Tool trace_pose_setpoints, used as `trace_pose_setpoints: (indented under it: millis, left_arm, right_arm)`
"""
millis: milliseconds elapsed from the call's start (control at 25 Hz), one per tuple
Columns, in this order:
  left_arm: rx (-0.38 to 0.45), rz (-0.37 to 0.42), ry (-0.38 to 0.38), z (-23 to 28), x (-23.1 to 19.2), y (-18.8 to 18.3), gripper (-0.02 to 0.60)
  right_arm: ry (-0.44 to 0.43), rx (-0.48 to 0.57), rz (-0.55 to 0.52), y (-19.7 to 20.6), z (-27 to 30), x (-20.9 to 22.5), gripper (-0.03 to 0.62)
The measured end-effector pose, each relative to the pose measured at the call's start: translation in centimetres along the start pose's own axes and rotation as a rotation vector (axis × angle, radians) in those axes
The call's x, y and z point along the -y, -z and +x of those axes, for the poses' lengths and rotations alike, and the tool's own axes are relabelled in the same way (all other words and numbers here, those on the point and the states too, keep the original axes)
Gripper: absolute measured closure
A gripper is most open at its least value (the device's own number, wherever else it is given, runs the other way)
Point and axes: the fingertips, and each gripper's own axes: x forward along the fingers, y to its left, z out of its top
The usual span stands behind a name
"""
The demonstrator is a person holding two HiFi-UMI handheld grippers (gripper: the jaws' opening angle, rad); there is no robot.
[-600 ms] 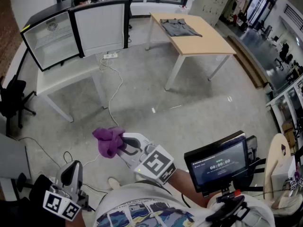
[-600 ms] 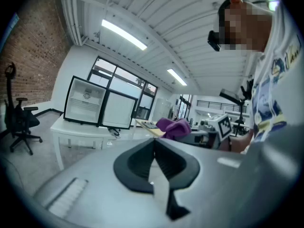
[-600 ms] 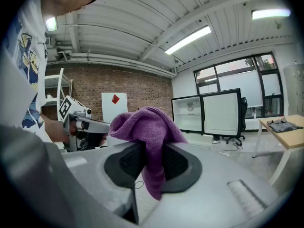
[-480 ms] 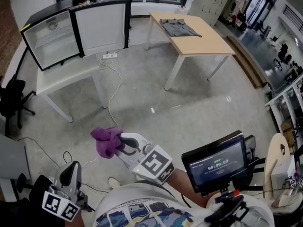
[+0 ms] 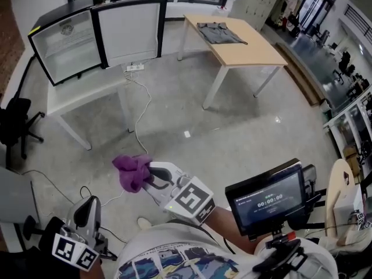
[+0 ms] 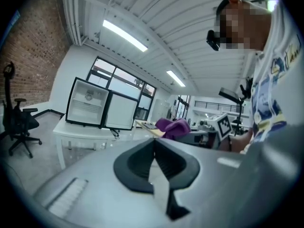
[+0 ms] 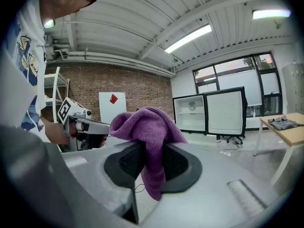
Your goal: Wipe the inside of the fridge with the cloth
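Observation:
A purple cloth (image 5: 132,171) is bunched in my right gripper (image 5: 150,177), which is shut on it low in the head view; in the right gripper view the cloth (image 7: 148,133) hangs between the pinched jaws. My left gripper (image 5: 88,213) sits at the bottom left, shut with nothing in it, its jaws pressed together in the left gripper view (image 6: 153,163). The small fridge (image 5: 96,36) stands on a white table (image 5: 64,100) at the far left, its door swung open and its white inside showing. The fridge (image 7: 209,112) is well beyond both grippers.
A wooden table (image 5: 238,44) with a grey garment (image 5: 219,34) stands at the back. A power strip and cable (image 5: 137,95) trail across the concrete floor. A black office chair (image 5: 14,127) is at the left. A screen on a rig (image 5: 268,199) sits at my lower right.
The view has shifted slightly; the right gripper and its cloth stay nearly in place. The left gripper has not moved.

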Motion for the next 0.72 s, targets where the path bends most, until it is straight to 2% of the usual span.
trace_pose_setpoints:
  millis: [240,520,720]
  left_arm:
    - [-0.005,0.0,-0.019,-1.9,-2.1,-0.1,0.575]
    - [-0.014,0.033,0.004,-2.8,-3.5,-0.2,0.575]
    - [-0.012,0.021,-0.004,-2.3,-4.9,-0.4,0.575]
  right_arm:
    - [0.016,0.011,0.007,-0.6,1.8,-1.4,0.514]
    - [0.025,-0.01,0.008,-0.1,3.7,-2.9,0.514]
    - [-0.015,-0.026,0.006,-0.8,5.7,-2.9,0.514]
